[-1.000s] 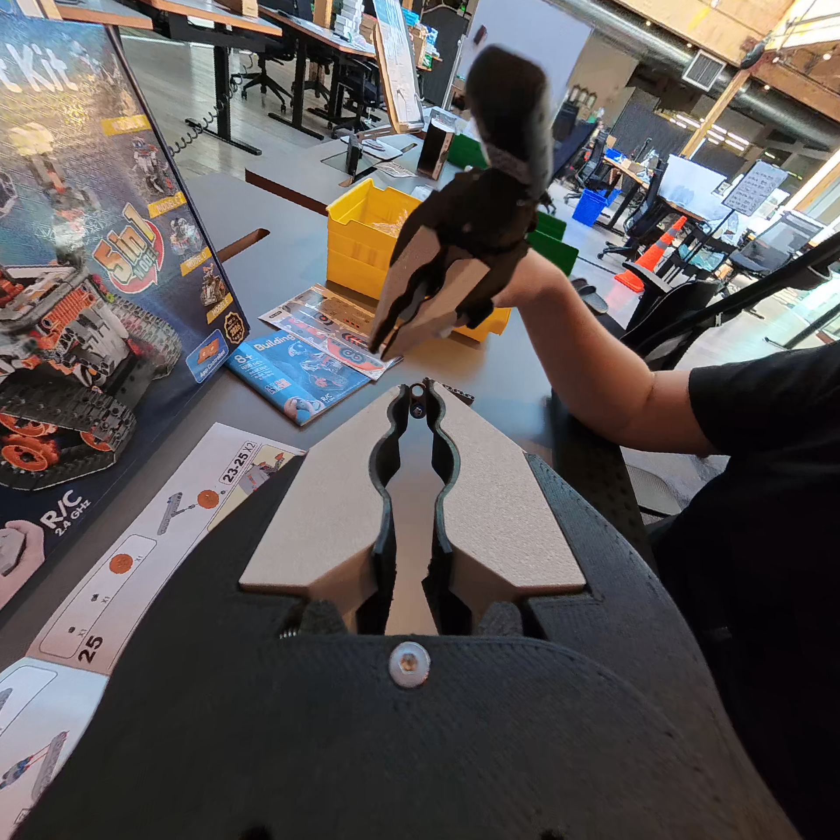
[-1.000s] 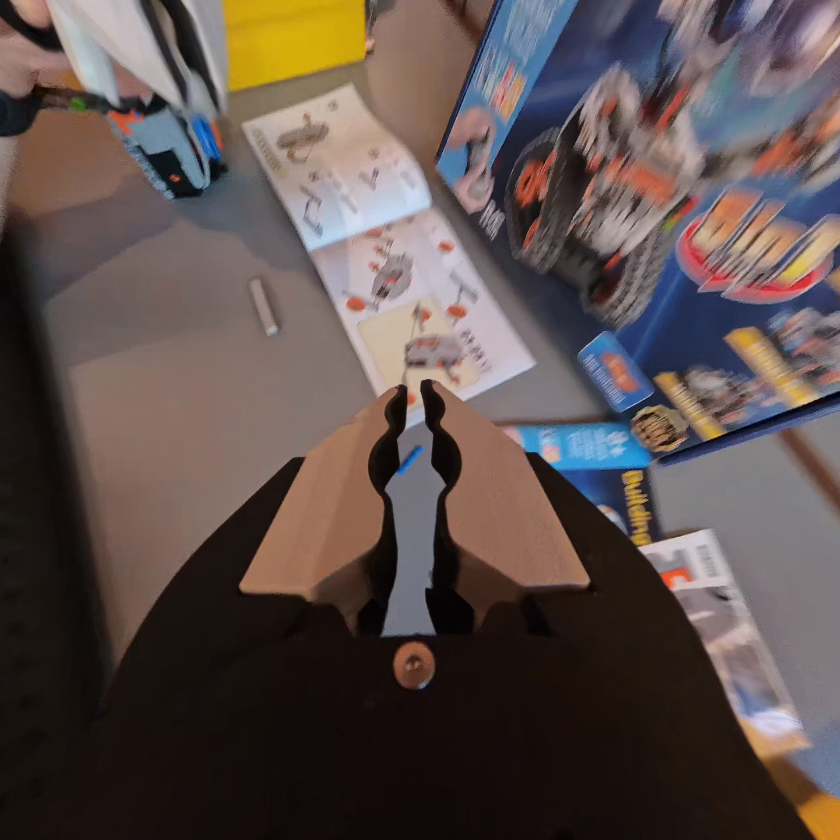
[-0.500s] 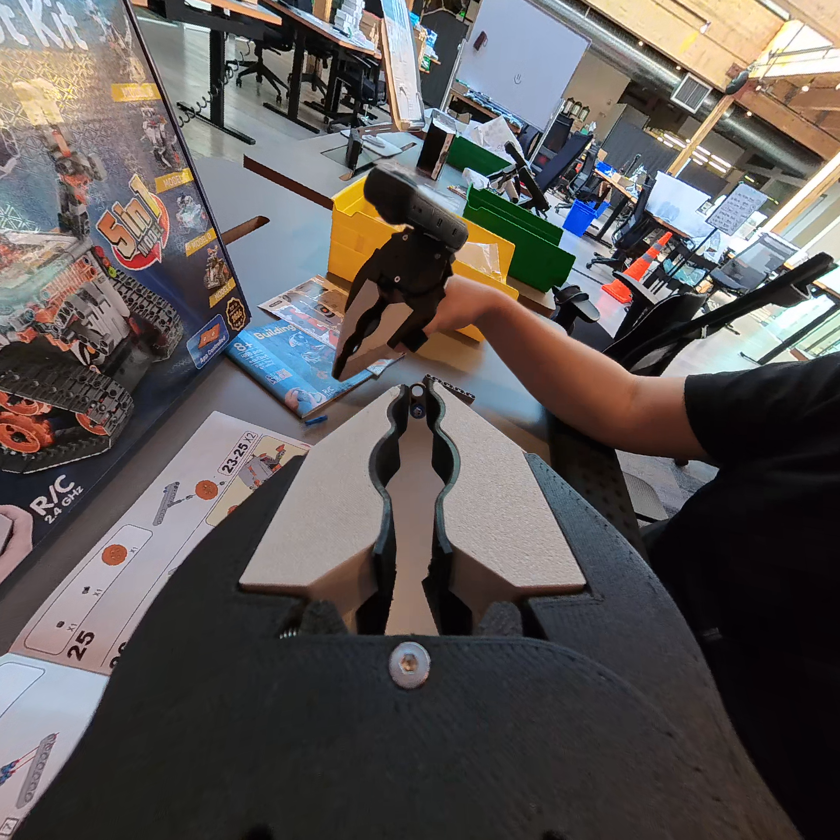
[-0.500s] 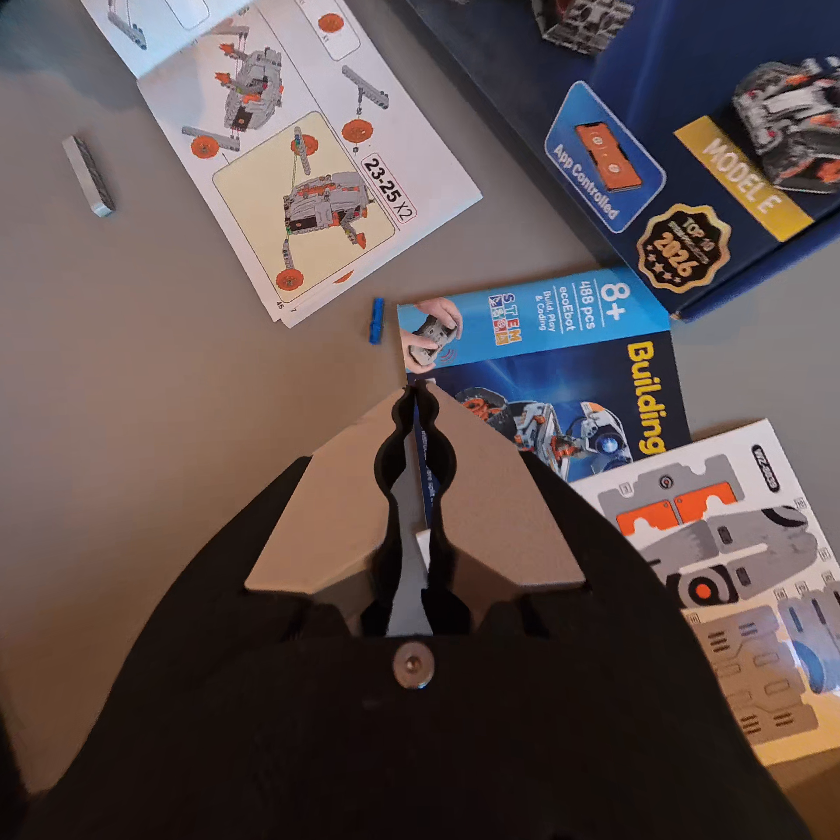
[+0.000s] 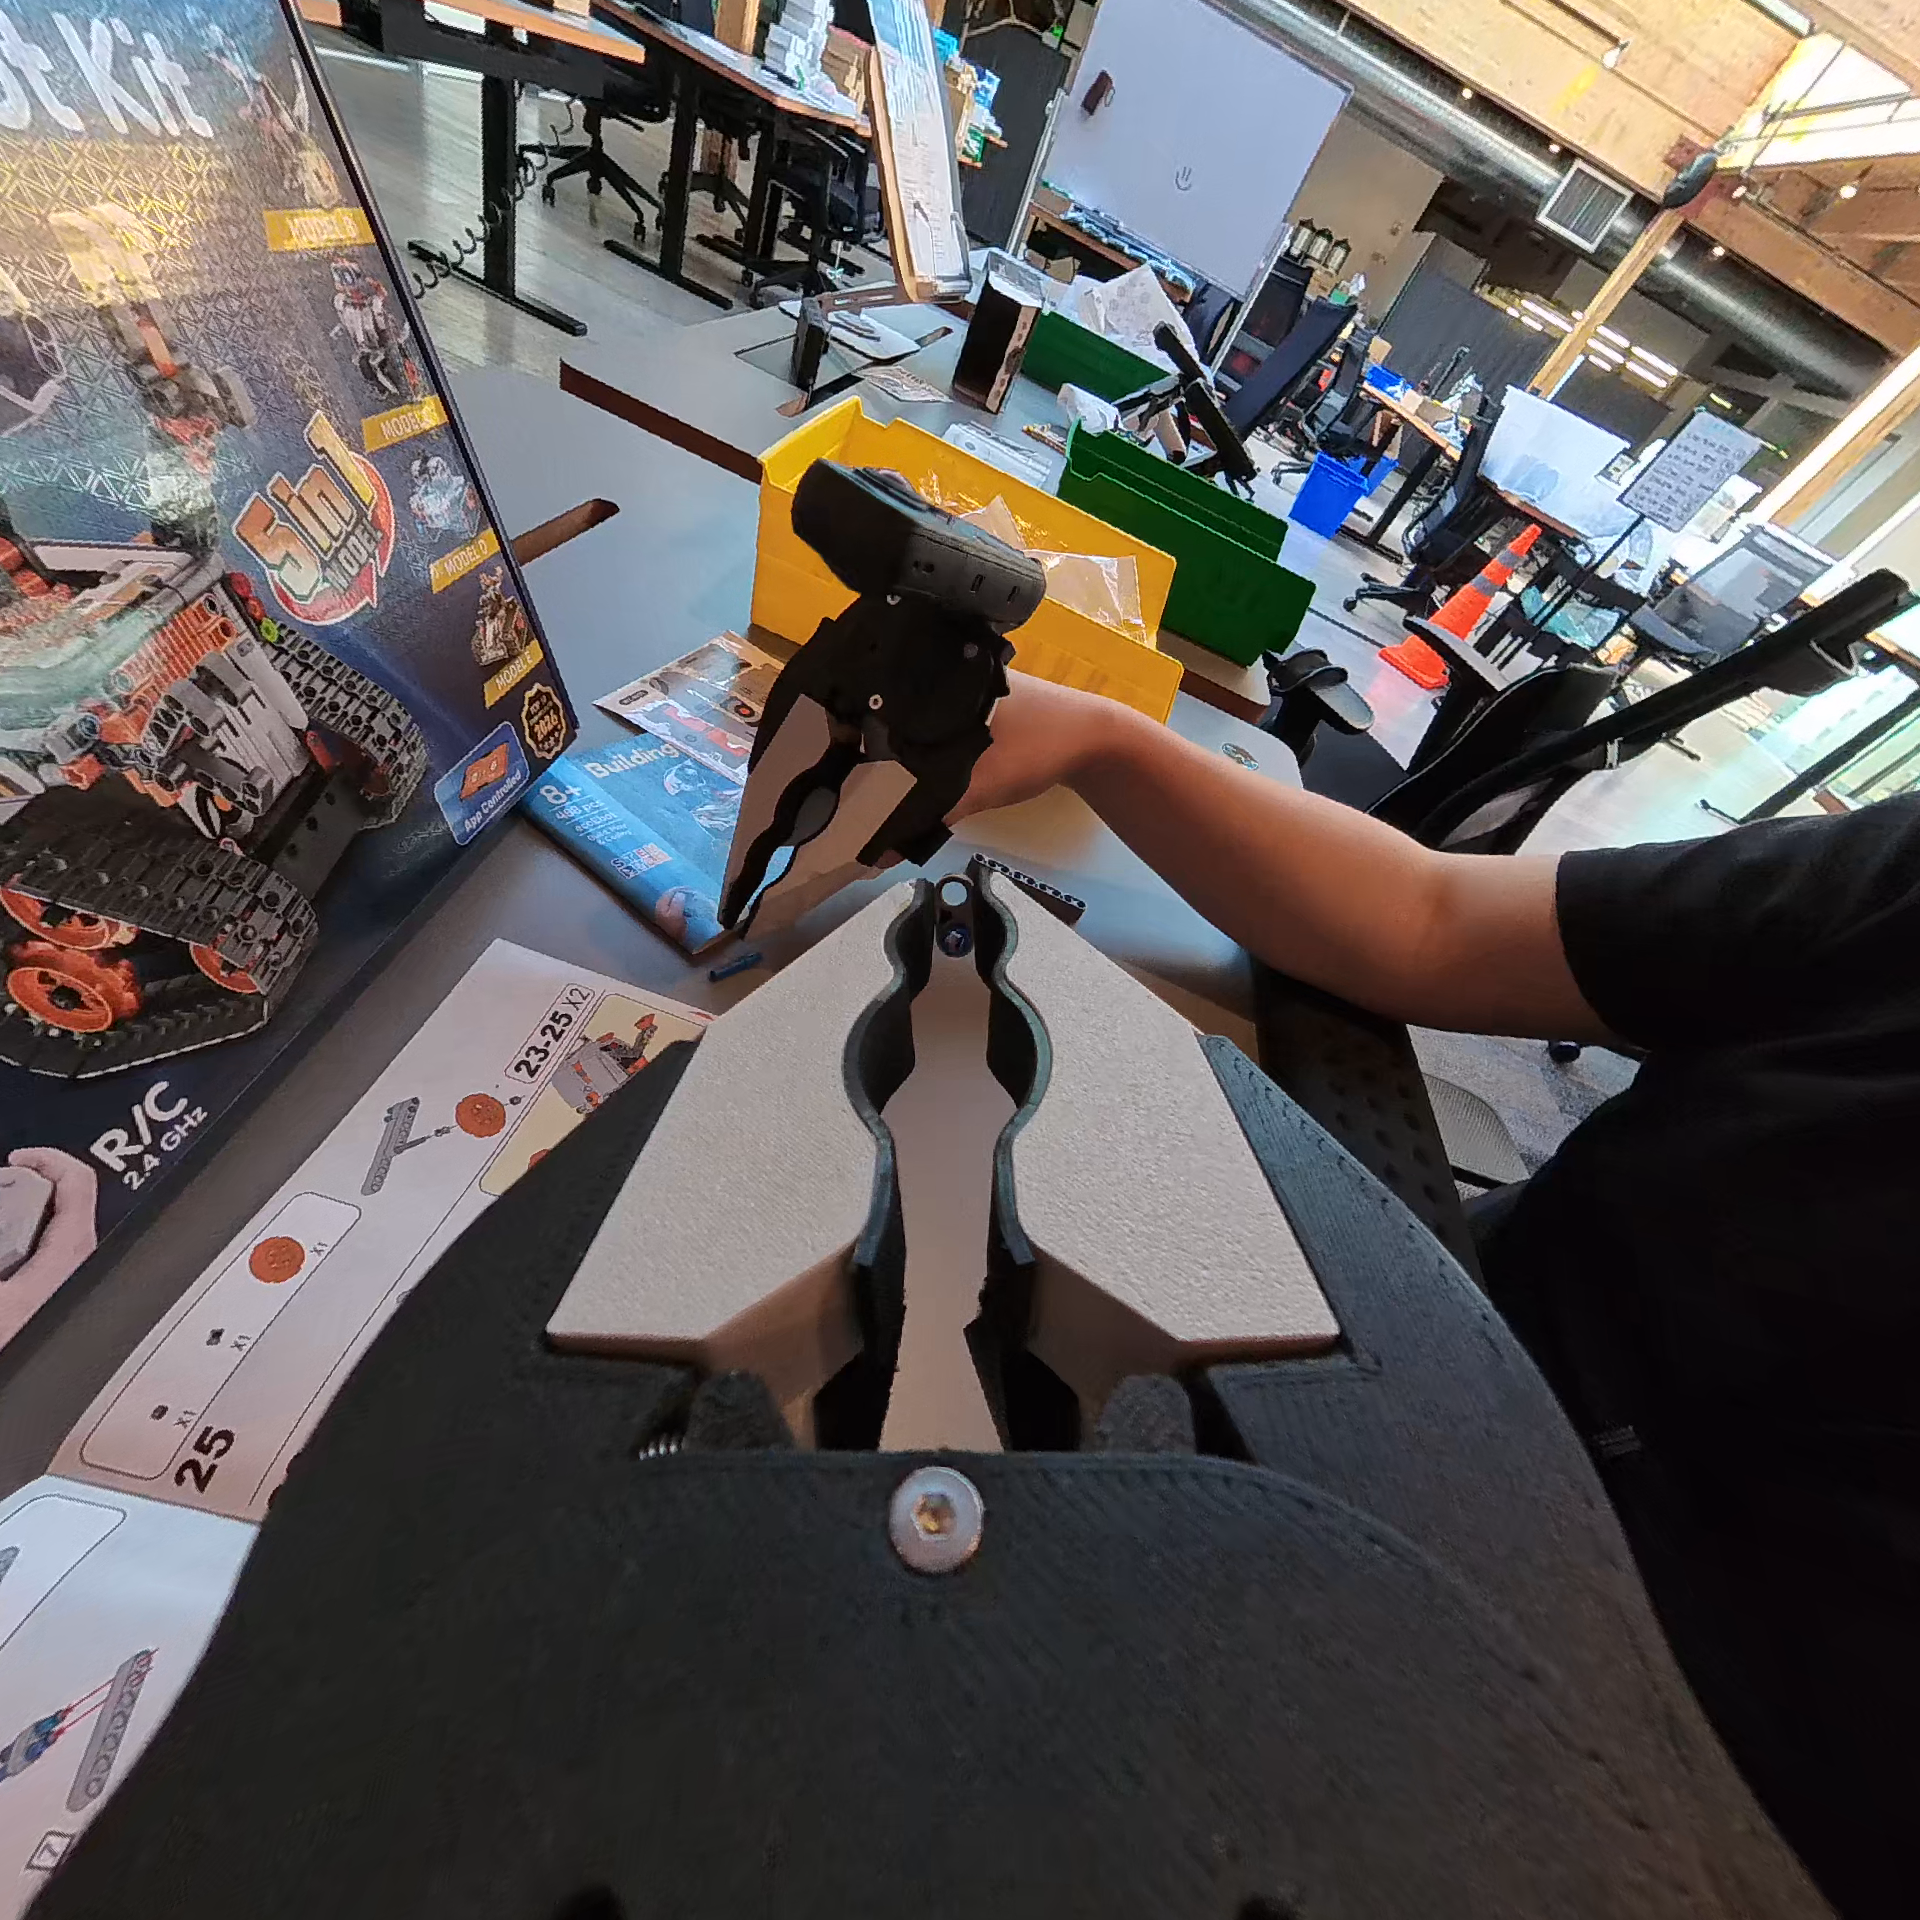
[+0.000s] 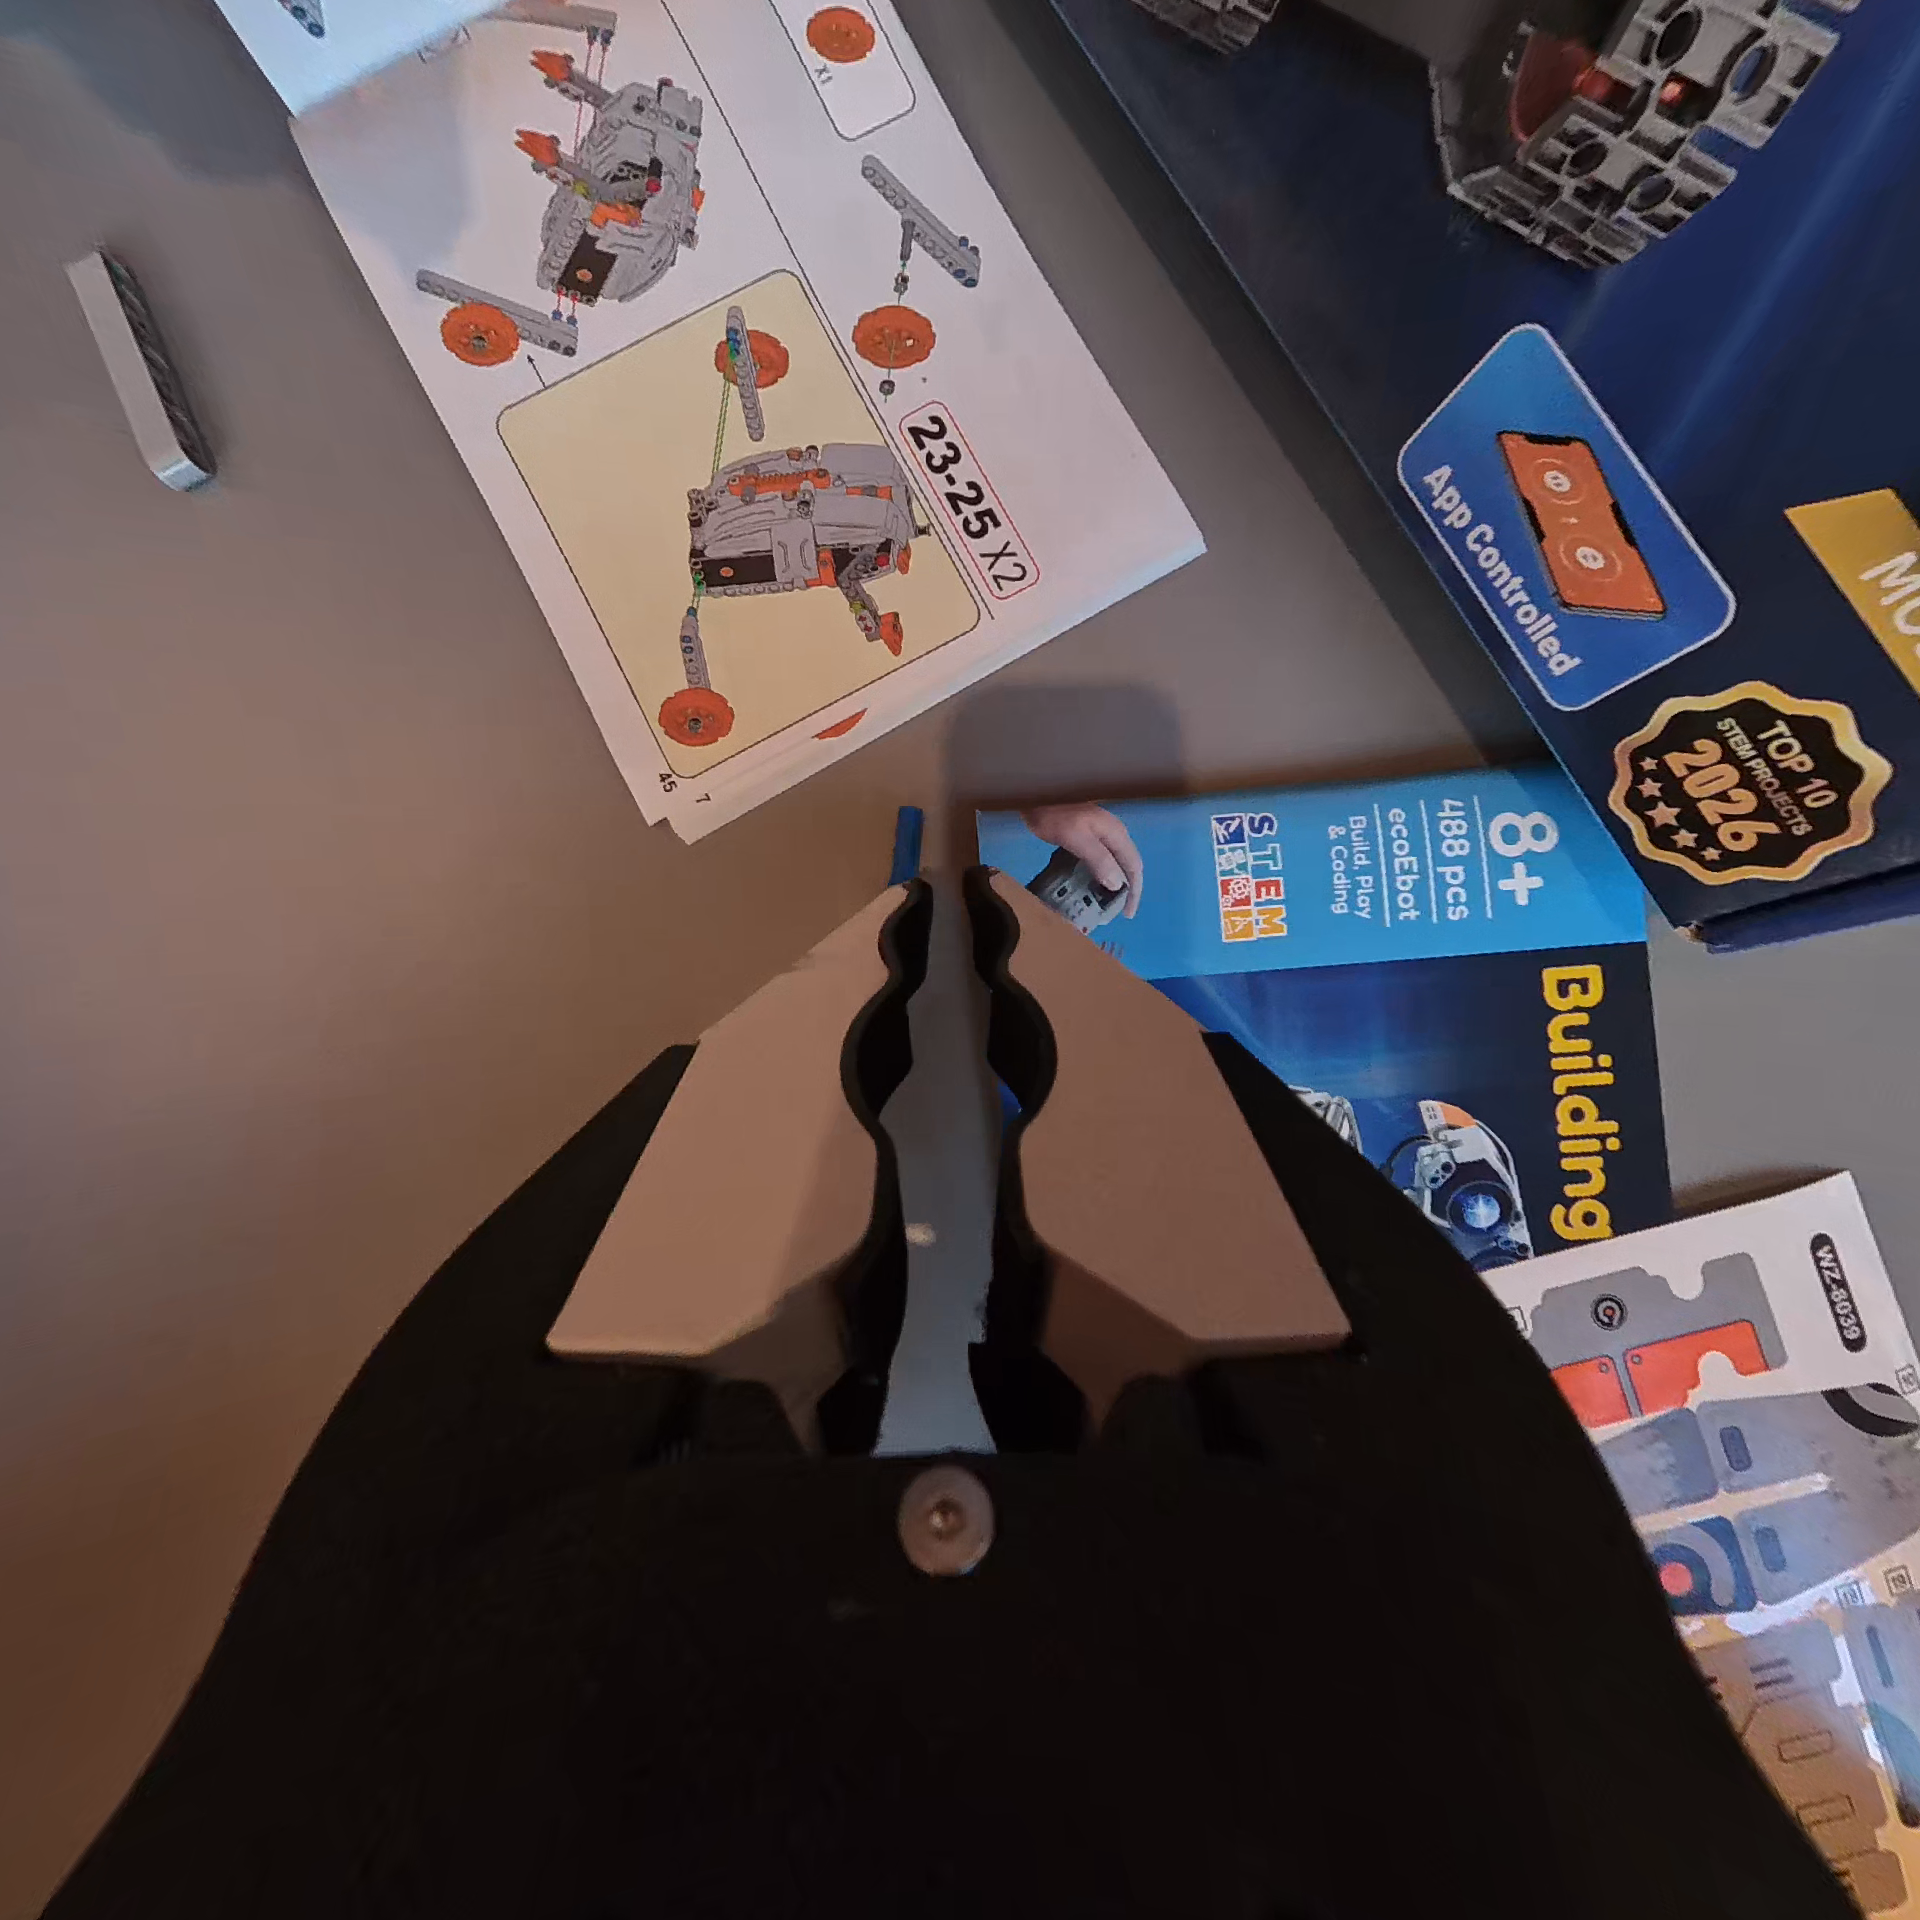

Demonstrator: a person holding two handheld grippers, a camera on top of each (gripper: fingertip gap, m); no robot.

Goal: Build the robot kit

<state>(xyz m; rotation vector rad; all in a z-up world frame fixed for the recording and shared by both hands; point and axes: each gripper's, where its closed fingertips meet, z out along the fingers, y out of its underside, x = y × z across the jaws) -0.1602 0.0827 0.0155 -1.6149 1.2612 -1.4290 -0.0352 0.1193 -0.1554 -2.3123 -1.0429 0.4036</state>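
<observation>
My left gripper (image 5: 953, 906) is shut on a small black beam with holes (image 5: 1031, 885) that sticks out to the right of the tips, with a small blue pin showing between them. It is held above the grey table (image 6: 260, 935). My right gripper (image 6: 948, 883) points down at the table, its jaws a narrow gap apart and empty. A small blue pin (image 6: 909, 840) lies just beyond its left fingertip, between the open instruction sheet (image 6: 727, 416) and a blue booklet (image 6: 1351, 987). In the left wrist view the right gripper (image 5: 732, 920) hovers just above that pin (image 5: 736, 966).
A large blue kit box (image 5: 208, 623) stands at the left. A grey beam (image 6: 145, 369) lies on the table left of the sheet. A sticker sheet (image 6: 1714, 1455) lies beside the booklet. A yellow bin (image 5: 831, 561) and a green bin (image 5: 1184, 540) stand behind. A person's arm (image 5: 1247, 852) reaches across. Tip to tip, the grippers are about 20 cm apart.
My right gripper has swung down from high above the table and closed in on the blue pin beside the booklet. My left gripper has kept its hold and barely moved.
</observation>
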